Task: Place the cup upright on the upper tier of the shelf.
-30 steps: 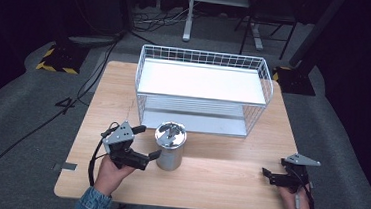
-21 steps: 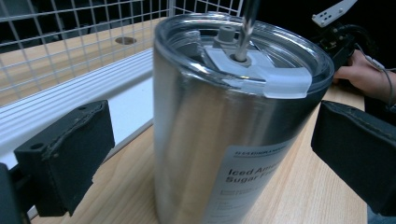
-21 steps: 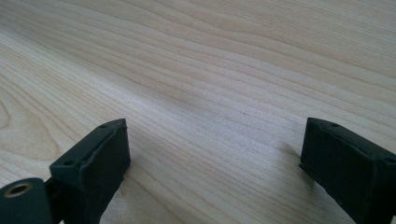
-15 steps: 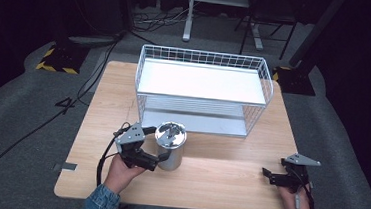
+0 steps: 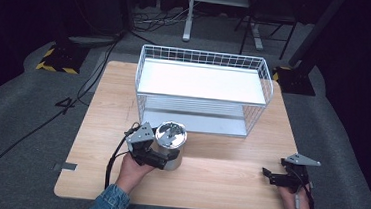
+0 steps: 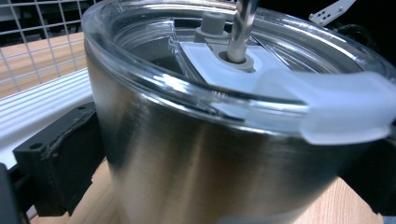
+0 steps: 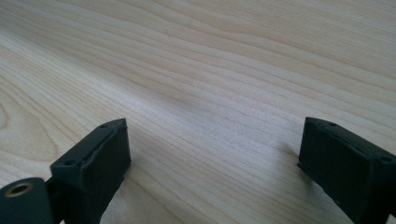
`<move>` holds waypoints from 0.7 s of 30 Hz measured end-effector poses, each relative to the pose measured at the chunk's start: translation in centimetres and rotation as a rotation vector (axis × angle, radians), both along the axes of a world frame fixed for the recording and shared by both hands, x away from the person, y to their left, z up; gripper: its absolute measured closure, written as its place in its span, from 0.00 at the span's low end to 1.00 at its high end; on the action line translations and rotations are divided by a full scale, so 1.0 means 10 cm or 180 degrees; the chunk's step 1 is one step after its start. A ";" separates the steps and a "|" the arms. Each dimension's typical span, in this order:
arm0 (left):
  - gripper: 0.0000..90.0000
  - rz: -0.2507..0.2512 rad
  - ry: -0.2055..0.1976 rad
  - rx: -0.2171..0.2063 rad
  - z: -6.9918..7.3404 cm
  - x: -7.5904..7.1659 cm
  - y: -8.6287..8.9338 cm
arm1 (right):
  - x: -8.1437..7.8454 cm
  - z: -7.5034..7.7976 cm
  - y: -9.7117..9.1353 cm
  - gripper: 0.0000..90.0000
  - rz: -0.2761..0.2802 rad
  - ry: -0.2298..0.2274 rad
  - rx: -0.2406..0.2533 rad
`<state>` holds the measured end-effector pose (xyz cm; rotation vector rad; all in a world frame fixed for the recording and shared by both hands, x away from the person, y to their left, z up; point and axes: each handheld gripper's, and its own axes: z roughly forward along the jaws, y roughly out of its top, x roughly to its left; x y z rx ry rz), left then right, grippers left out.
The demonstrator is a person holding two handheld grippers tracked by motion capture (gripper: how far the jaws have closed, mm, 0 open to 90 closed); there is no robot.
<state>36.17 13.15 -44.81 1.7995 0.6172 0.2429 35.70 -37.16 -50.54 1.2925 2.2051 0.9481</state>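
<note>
A brushed stainless-steel tumbler [image 5: 170, 146] with a clear plastic lid and metal straw [image 6: 243, 28] stands on the wooden desk [image 5: 217, 180], just before the white wire basket [image 5: 202, 93]. The left gripper [image 5: 161, 159] straddles the tumbler; whether it clamps, I cannot tell. The right gripper [image 5: 268, 173] gapes wide.

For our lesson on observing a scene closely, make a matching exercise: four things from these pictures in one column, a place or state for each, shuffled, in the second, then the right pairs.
Column one:
1. steel tumbler
2. wire basket
3. left hand-held gripper
4. right hand-held gripper

Column two:
A. open, jaws over bare wood
B. at the far side of the table
C. jaws on either side of the tumbler
D. clear lid on top, upright on the table

Pairs: 1-D, 2-B, 3-C, 4-A
</note>
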 end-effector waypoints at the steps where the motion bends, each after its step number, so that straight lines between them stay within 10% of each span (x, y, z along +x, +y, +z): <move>1: 0.00 0.0020 -0.0008 0.0003 0.00 0.00 -0.02 | 0.00 0.00 0.00 0.10 -0.0004 -0.0004 -0.0004; 21: 0.03 0.0154 -0.0195 0.0201 0.01 0.07 -0.22 | -0.02 0.00 0.01 0.14 0.0032 -0.0041 -0.0015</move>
